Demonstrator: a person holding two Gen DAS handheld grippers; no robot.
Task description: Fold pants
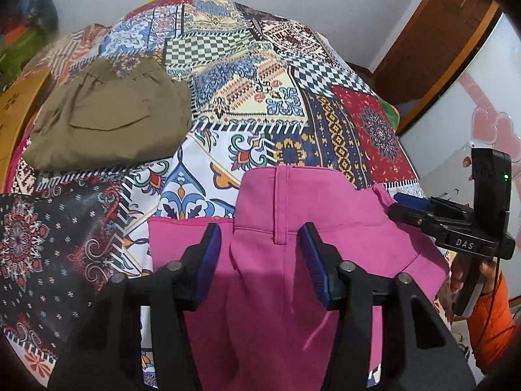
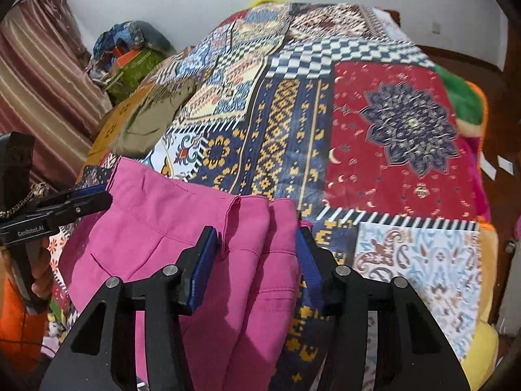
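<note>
Between both fingers [image 1: 210, 254], apparently untouched, pink pants [image 1: 293, 202].

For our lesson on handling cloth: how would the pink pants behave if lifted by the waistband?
The pink pants probably hang limp; they already crease. Likely light, being thin fabric. They may drag on the patterned bedspread.

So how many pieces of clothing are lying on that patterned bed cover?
2. The pink pants lie at the near edge, under both hand-held grippers; a folded olive-green garment sits further back on the left. More may be hidden beyond the camera views.
</note>
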